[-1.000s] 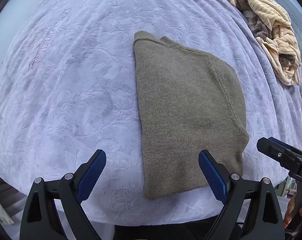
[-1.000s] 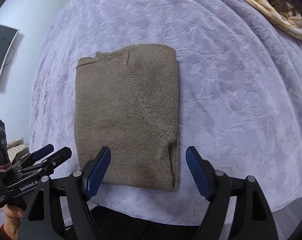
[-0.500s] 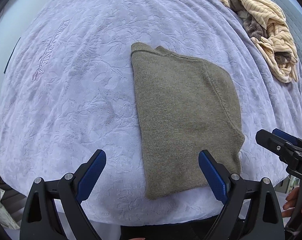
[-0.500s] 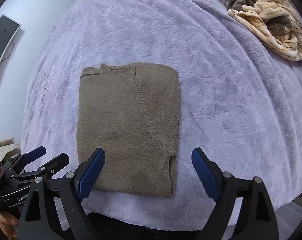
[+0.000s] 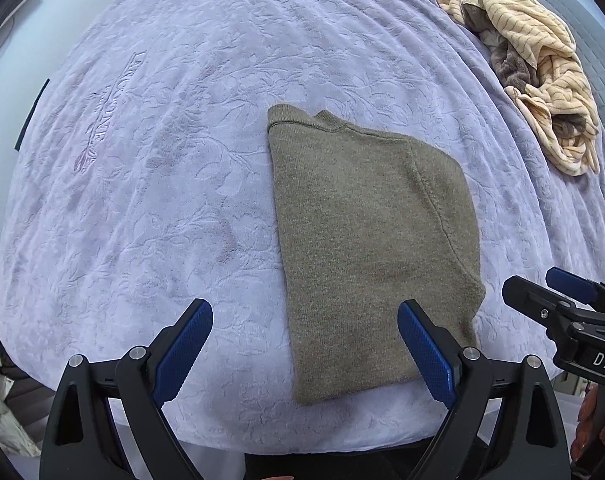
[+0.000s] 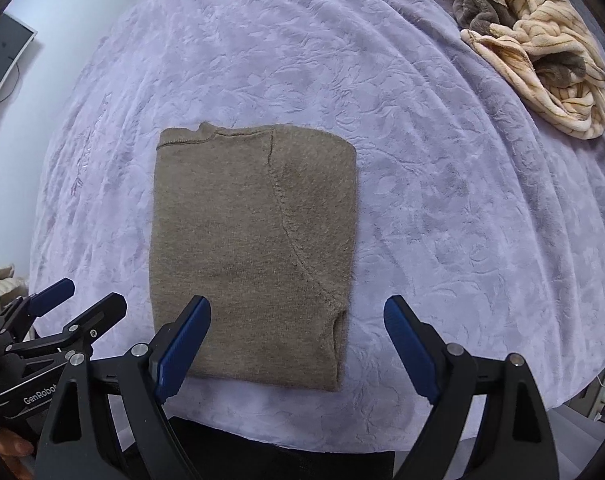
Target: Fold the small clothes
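Observation:
An olive-brown knit sweater [image 5: 366,236] lies folded into a flat rectangle on the lilac bedspread [image 5: 162,184], collar at the far end; it also shows in the right wrist view [image 6: 250,240]. My left gripper [image 5: 304,354] is open and empty, raised above the sweater's near left edge. My right gripper [image 6: 296,346] is open and empty, raised above the sweater's near right corner. The right gripper shows at the right edge of the left wrist view [image 5: 558,304], and the left gripper shows at the left of the right wrist view [image 6: 70,312].
A heap of cream striped and grey clothes [image 5: 542,60] lies at the far right of the bed, also in the right wrist view [image 6: 542,40]. A grey quilted cover [image 5: 594,52] lies beyond it. A monitor [image 6: 2,60] stands at the left. The bed's near edge is just below the grippers.
Both grippers have pulled back and up from the folded sweater, which now looks smaller and farther. The right gripper has opened slightly wider. The sweater has not moved.

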A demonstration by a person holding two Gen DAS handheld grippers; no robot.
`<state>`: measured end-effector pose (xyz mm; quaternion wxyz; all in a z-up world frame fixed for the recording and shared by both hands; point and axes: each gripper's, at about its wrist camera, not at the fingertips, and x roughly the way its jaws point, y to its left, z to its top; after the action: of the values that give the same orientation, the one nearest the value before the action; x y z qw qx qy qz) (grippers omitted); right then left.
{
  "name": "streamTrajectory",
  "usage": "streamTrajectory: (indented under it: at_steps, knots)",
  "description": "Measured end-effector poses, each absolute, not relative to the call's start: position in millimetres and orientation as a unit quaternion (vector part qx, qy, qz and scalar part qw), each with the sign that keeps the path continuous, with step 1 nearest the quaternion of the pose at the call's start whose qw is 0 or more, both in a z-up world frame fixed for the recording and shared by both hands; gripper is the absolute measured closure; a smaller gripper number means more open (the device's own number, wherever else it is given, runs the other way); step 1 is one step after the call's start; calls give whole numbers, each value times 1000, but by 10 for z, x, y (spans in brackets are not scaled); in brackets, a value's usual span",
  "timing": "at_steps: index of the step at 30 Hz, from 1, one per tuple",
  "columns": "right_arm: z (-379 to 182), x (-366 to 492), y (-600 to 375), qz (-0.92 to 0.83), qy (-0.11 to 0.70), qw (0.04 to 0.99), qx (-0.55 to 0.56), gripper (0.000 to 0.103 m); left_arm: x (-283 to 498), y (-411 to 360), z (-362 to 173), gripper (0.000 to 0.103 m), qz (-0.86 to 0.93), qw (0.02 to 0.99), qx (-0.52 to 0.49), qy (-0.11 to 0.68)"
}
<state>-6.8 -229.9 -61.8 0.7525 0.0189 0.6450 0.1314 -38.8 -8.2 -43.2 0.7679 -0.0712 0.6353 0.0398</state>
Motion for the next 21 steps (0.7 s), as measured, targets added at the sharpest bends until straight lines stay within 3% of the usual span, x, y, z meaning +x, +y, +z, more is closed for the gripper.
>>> streamTrajectory:
  at_steps: [21]
  knots:
    - [-617, -52, -2202, 124, 653, 747, -5, 13, -388, -79, -422, 9, 43, 769, -61, 635]
